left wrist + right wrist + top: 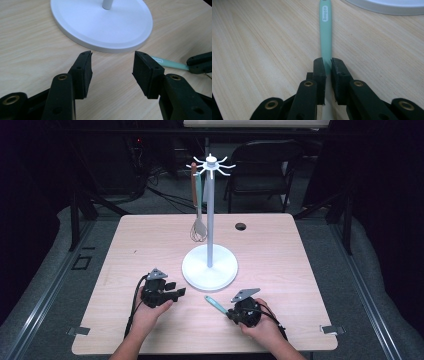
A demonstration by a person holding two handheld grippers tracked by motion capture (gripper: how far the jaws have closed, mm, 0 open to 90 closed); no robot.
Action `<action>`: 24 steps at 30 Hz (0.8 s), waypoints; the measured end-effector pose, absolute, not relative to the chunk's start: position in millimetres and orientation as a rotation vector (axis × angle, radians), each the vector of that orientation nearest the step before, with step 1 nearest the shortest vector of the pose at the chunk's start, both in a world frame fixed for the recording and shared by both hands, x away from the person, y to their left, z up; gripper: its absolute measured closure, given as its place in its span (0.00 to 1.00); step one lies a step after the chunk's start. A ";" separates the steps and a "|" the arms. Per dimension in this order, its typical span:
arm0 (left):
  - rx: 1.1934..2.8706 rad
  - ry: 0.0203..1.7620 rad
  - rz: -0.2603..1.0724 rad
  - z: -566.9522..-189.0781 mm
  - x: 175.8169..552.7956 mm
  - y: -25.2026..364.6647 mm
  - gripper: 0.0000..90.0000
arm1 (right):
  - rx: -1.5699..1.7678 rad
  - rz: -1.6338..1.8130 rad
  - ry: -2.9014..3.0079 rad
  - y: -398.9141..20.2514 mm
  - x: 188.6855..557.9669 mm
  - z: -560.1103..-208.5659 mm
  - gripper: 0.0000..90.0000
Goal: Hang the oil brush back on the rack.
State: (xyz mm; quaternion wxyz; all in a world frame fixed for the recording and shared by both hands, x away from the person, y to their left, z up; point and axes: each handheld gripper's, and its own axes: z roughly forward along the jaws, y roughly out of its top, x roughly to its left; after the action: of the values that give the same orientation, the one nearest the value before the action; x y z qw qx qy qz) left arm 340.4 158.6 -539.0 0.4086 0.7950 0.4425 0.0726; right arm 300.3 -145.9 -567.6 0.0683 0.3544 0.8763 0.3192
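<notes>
Right gripper point(227, 312), near right: jaws clamped on teal utensil handle point(325, 32), handle laid flat on table point(125, 250), pointed toward white stand base point(210, 268). Left gripper point(112, 63), near left: jaws spread, nothing between. Far: whisk point(198, 231) hung from stand hook.

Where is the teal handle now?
The teal handle lies low at the table's near right, clamped in the right gripper, its free end pointing toward the white stand base.
</notes>
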 end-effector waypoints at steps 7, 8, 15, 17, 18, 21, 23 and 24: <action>2.044 1.058 0.156 -546.6 337.6 144.9 0.53 | 1.071 0.996 2.632 -150.0 299.5 -565.7 0.91; 2.051 1.051 0.158 -547.3 337.4 143.2 0.53 | 1.073 0.996 2.629 -150.5 299.1 -565.2 0.91; 2.084 0.972 0.189 -549.0 335.0 135.2 0.53 | 1.069 1.028 2.614 -150.9 297.9 -563.8 0.91; 2.087 0.960 0.185 -549.4 334.5 133.4 0.53 | 1.062 1.022 2.609 -150.6 297.4 -563.2 0.91; 2.089 0.958 0.172 -550.0 334.5 132.6 0.52 | 1.061 1.024 2.608 -150.4 297.3 -563.0 0.91; 2.069 0.963 0.121 -553.4 334.5 131.1 0.52 | 1.059 1.032 2.602 -150.3 297.0 -562.8 0.91; 2.061 0.972 0.082 -555.8 335.2 130.5 0.53 | 1.060 1.038 2.598 -150.5 296.7 -562.3 0.91; 2.065 0.974 0.069 -556.5 335.4 130.1 0.55 | 1.058 1.039 2.599 -150.8 296.7 -561.9 0.91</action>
State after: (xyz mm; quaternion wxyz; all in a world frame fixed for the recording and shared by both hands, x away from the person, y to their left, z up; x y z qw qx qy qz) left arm 335.4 130.1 -556.5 0.4156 0.8223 0.3878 0.0276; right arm 296.7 -150.8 -561.9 0.0743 0.3527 0.8661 0.3463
